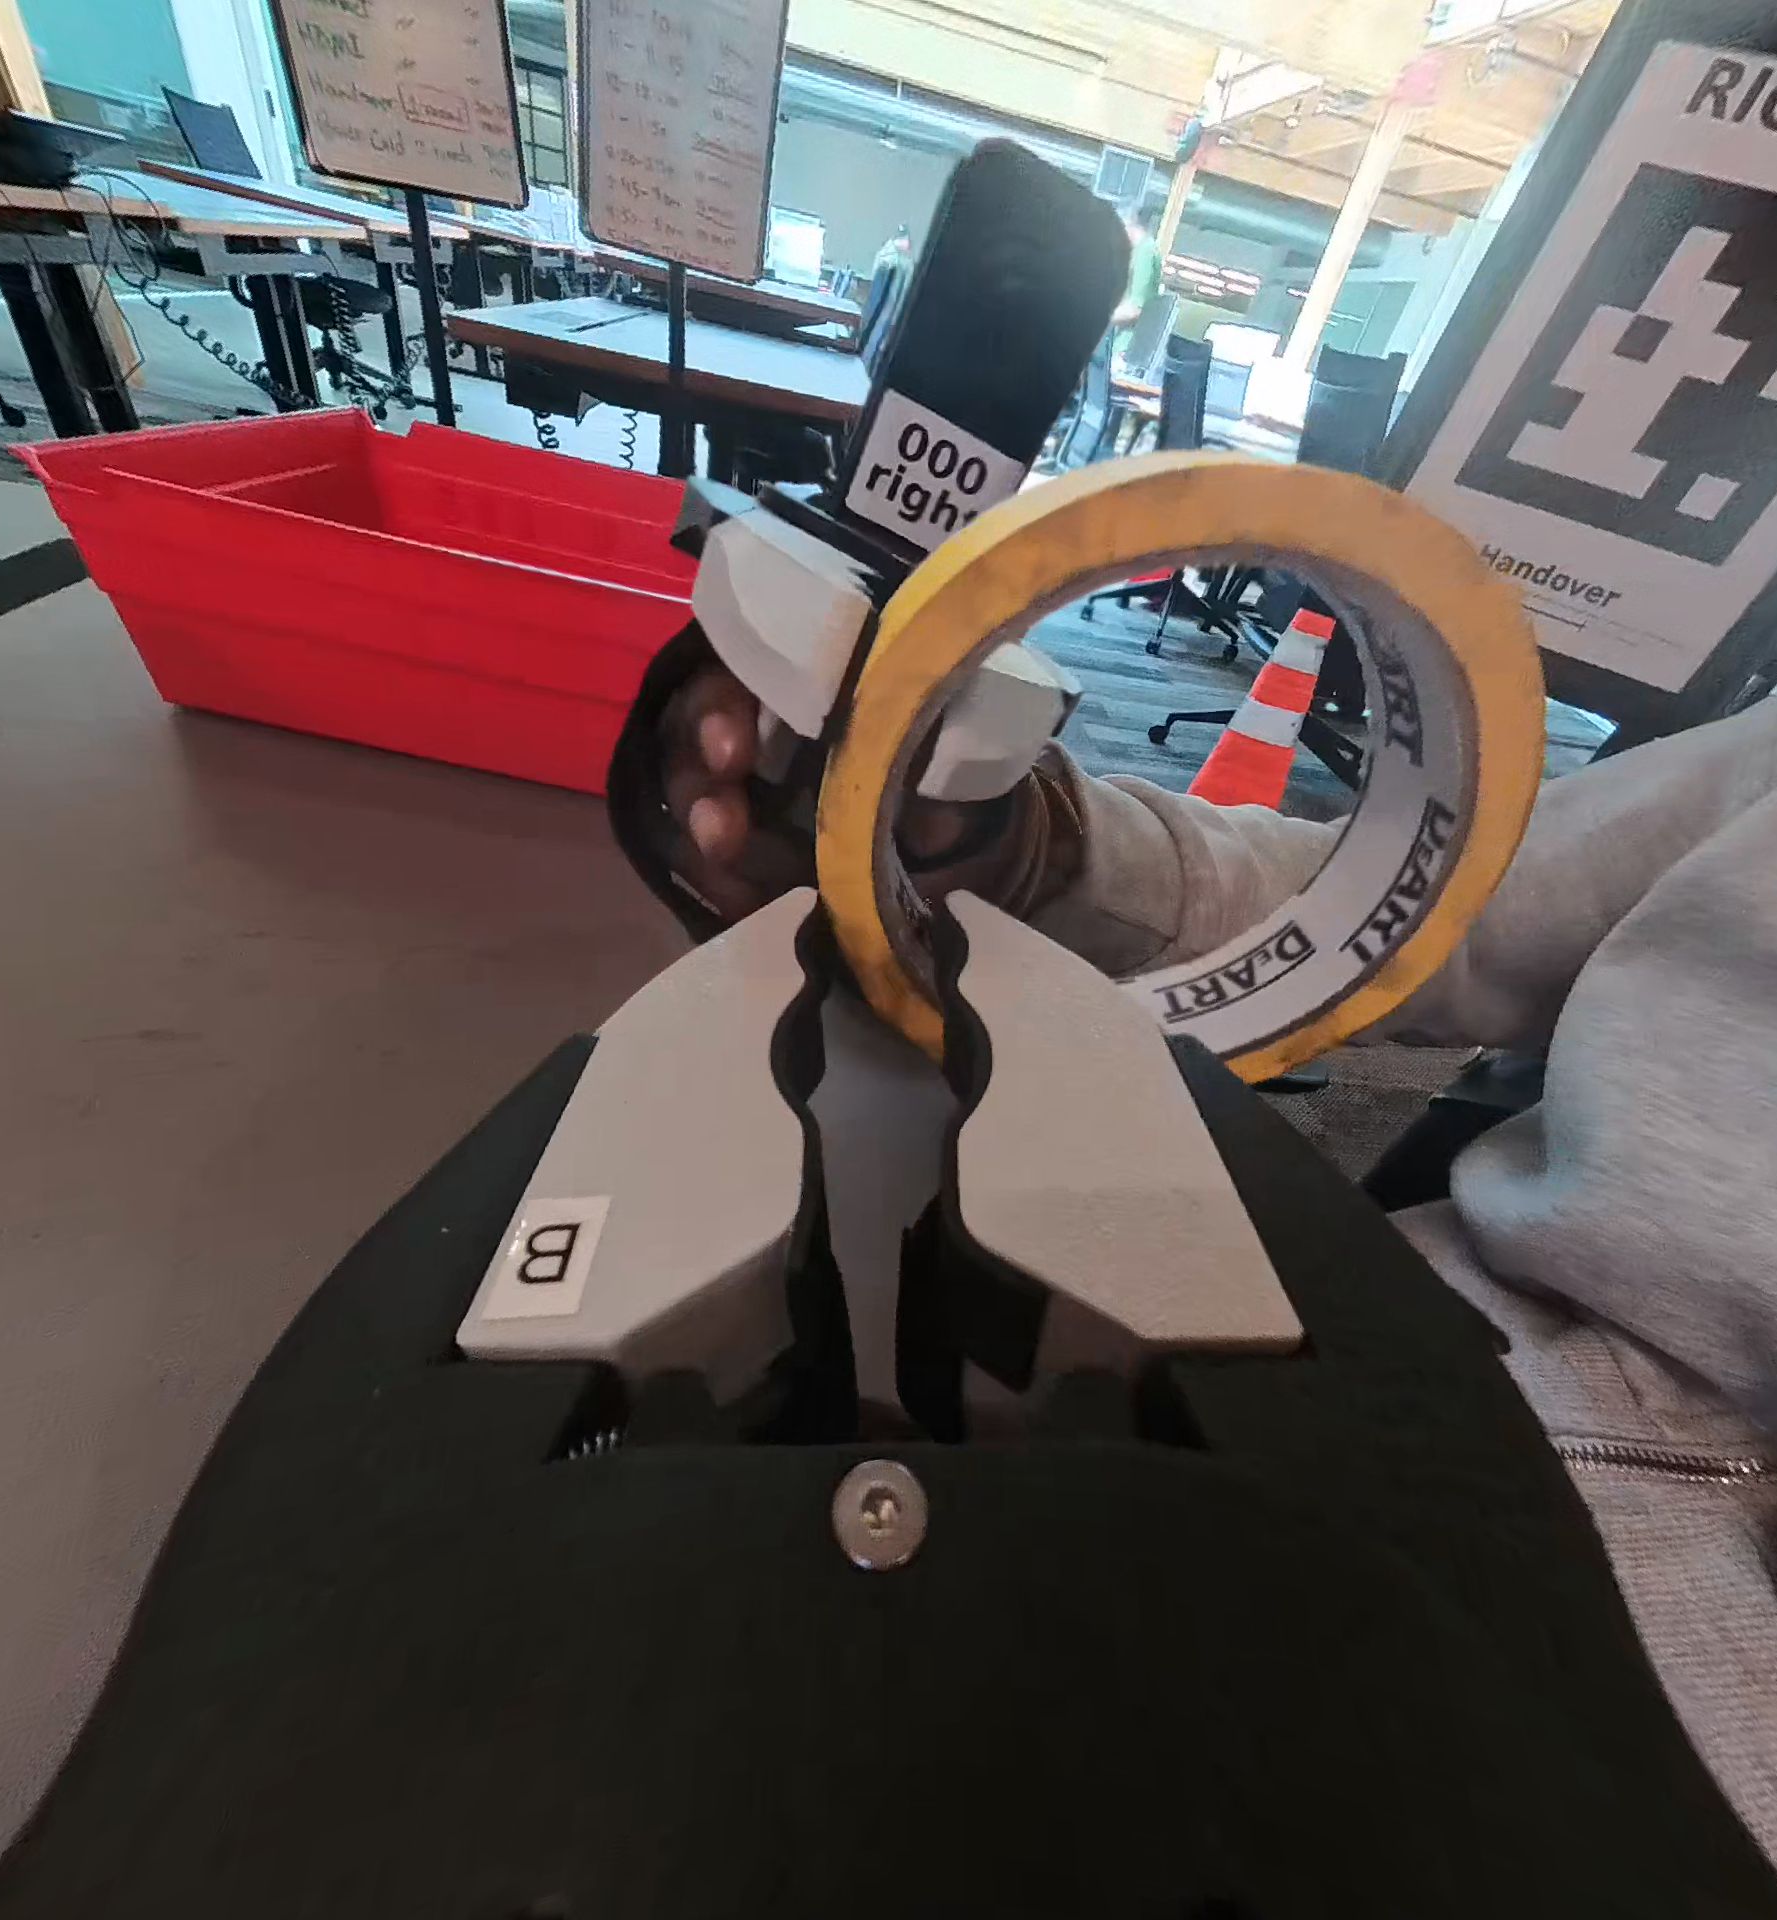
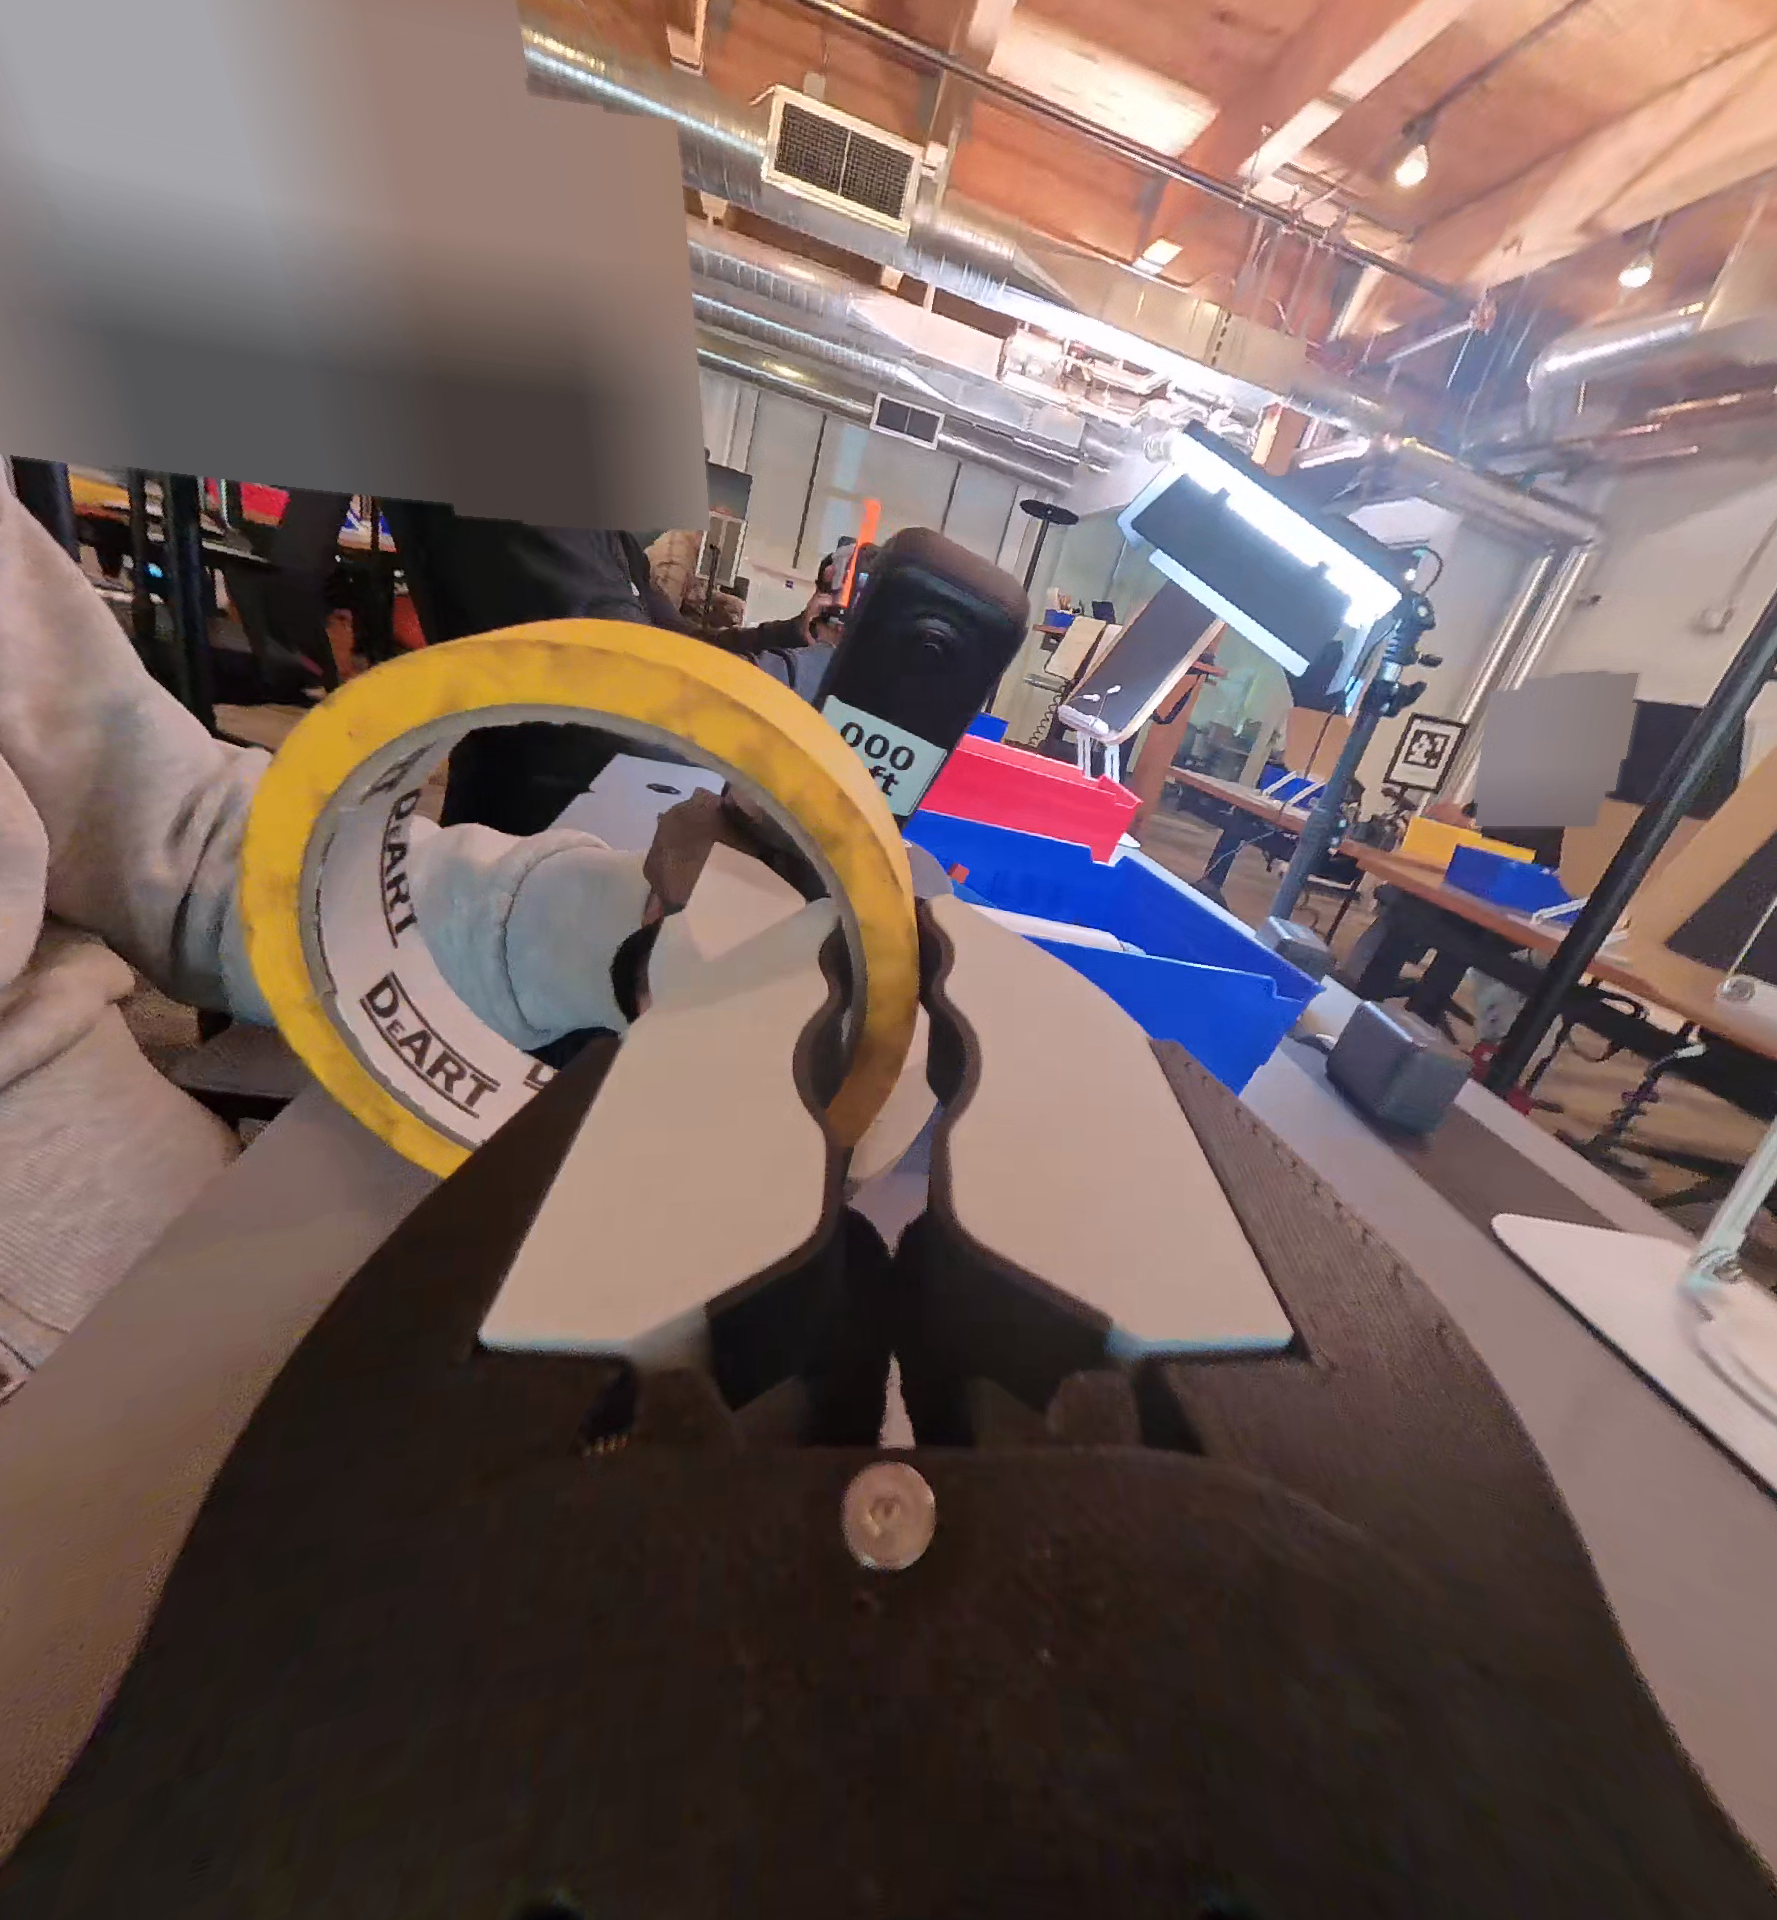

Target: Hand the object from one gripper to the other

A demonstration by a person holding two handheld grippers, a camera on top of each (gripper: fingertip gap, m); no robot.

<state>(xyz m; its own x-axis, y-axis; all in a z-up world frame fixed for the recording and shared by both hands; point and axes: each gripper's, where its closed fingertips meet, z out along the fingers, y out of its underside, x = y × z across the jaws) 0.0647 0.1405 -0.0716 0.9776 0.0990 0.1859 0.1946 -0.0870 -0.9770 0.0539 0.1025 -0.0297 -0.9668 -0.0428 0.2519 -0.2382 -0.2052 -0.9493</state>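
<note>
A yellow tape roll [image 1: 1175, 499] with a white printed core is held upright in the air between both grippers. My left gripper [image 1: 882, 909] is shut on the roll's lower left wall, one finger outside the ring and one inside. My right gripper [image 1: 879, 753] faces it from beyond and clamps the wall a little higher. In the right wrist view the tape roll [image 2: 572, 655] stands at left, and my right gripper [image 2: 879, 925] is shut on its right wall. One of the left gripper's fingers [image 2: 749, 914] shows through the ring.
A red bin [image 1: 364, 592] stands on the brown table [image 1: 188, 1039] at left. A marker board [image 1: 1642, 343] stands at right, with an orange cone [image 1: 1268, 717] behind. Blue bins [image 2: 1123, 935], a light panel [image 2: 1268, 561] and a white stand base [image 2: 1642, 1320] are at right. Some 5 centimeters of space lies between my two pairs of fingers.
</note>
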